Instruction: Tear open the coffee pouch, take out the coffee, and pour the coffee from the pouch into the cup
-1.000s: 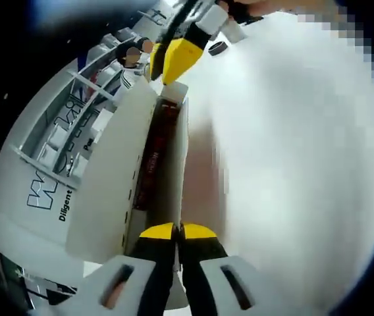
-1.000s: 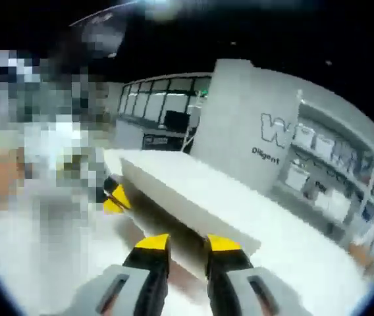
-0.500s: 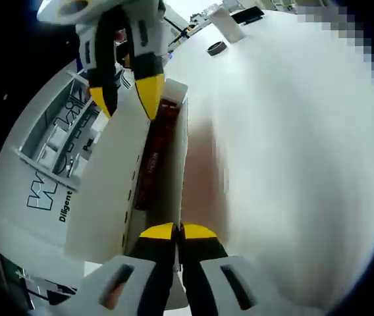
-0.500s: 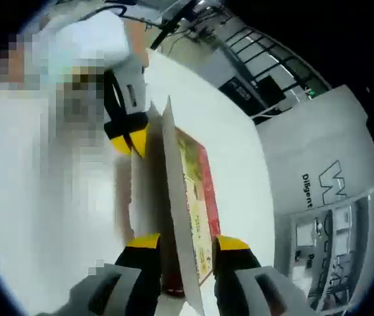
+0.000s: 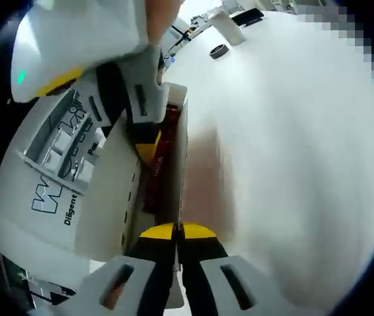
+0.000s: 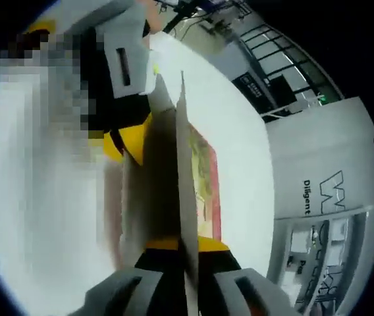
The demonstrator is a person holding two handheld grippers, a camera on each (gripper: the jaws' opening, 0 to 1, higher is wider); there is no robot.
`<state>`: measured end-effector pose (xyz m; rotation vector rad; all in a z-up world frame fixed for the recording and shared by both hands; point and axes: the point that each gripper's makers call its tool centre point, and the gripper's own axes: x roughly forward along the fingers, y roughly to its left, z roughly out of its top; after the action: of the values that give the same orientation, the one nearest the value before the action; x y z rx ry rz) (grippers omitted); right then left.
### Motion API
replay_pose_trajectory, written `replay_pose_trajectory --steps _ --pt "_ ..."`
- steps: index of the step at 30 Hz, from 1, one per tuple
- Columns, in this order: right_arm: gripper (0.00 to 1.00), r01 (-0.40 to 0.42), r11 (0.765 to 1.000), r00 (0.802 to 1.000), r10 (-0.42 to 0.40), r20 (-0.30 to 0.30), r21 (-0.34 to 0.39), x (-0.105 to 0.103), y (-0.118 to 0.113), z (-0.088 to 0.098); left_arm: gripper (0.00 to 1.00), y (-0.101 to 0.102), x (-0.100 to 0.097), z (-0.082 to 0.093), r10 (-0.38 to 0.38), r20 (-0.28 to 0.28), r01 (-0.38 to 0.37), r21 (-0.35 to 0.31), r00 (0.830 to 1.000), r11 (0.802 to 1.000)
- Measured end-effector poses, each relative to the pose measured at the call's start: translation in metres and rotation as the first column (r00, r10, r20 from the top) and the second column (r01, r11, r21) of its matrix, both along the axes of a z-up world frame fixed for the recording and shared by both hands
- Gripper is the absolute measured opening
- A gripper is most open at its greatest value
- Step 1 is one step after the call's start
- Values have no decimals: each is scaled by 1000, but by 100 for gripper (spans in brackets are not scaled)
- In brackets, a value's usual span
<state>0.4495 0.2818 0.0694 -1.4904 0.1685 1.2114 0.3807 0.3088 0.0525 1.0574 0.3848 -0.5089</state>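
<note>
With both claws, left claw (image 5: 176,230) and right claw (image 6: 186,245), clamped shut on opposite edges of the unopened coffee pouch (image 6: 199,181) above the bench (image 5: 286,145), we have yet to tear, extract and pour.

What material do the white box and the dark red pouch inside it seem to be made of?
The white box looks like thin matte cardboard: flat panels, sharp folded edges, a perforated line along one side. The dark red pouch inside looks like printed foil or plastic film, slightly glossy; the blur leaves this uncertain.
</note>
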Motion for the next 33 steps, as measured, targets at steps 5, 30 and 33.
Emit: replay_pose_trajectory --steps 5,30,33 --pt "3 65 985 997 -69 22 158 5 -4 12 5 -1 6 15 7 68 -6 -8 998 1000" --pt "2 698 -143 678 -184 -712 702 31 -111 54 30 -24 14 105 107 181 57 -718 978 694" --pt "2 689 -73 699 -196 -688 721 25 -101 44 34 -37 13 103 71 129 55 -774 989 631"
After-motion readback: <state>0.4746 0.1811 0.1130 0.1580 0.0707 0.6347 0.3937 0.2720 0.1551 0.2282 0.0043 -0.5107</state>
